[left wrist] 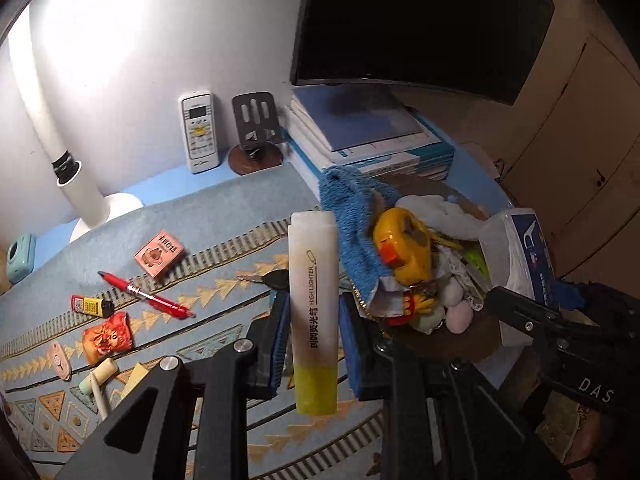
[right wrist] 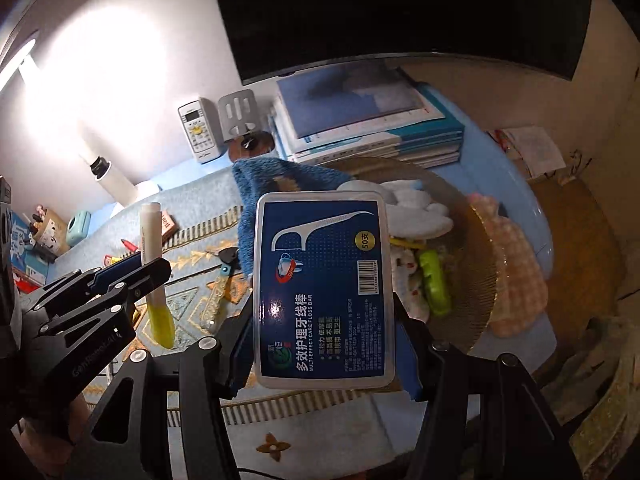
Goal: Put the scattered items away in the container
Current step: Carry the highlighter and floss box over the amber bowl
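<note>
Between two hand-held grippers' fingers: one highlighter [left wrist: 313, 312], one floss box [right wrist: 325, 292].

A white remote control [left wrist: 199, 132] stands upright against the pale wall at the back of the desk [left wrist: 180, 182]. Just beside it is a dark slotted phone stand [left wrist: 255, 120] on a round brown base. Right of that lies a stack of blue-and-white books [left wrist: 368, 136], under a dark monitor [left wrist: 420, 20]. A white lamp [left wrist: 76, 176] stands at the left, near a small teal camera [left wrist: 20, 258].
</note>
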Available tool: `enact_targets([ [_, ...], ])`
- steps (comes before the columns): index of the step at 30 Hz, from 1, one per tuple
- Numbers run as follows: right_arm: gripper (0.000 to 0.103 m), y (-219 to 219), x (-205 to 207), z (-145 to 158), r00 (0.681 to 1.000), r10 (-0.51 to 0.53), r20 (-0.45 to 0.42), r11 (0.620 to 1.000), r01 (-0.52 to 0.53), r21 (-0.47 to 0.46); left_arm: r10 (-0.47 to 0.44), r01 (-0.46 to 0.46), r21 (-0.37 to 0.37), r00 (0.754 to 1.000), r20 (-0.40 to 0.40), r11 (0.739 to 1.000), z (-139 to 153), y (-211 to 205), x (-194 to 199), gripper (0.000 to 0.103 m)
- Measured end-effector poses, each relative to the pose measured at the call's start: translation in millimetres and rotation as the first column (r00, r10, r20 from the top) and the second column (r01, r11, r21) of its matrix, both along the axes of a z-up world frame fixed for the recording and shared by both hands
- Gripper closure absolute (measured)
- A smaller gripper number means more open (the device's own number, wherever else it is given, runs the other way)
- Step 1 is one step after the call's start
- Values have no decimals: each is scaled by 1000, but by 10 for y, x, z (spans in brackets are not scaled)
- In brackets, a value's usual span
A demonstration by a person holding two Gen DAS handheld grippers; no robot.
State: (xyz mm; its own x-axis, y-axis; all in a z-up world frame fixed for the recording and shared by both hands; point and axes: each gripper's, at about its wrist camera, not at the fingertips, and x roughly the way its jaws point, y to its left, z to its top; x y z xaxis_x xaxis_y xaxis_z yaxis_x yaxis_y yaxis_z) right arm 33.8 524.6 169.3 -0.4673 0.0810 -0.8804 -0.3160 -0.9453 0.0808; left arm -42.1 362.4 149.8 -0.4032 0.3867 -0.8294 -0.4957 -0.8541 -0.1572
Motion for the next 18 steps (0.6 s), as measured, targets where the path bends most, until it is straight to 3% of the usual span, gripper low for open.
enact_targets([
  [5,45,534,40,-77,998,-56,-2,998,56,-33,-27,27,-28,1000,-4,999,-69,467,-33,82],
  [9,45,902,35,-254,997,-79,18,990,81,-114,-39,40,-24,999,30,999,-199,804,-103,82],
  [18,45,1168,-194,-614,996,-60,65,983,71,-172,-148,151,-29,984,97,988,-542,1385,-24,82],
])
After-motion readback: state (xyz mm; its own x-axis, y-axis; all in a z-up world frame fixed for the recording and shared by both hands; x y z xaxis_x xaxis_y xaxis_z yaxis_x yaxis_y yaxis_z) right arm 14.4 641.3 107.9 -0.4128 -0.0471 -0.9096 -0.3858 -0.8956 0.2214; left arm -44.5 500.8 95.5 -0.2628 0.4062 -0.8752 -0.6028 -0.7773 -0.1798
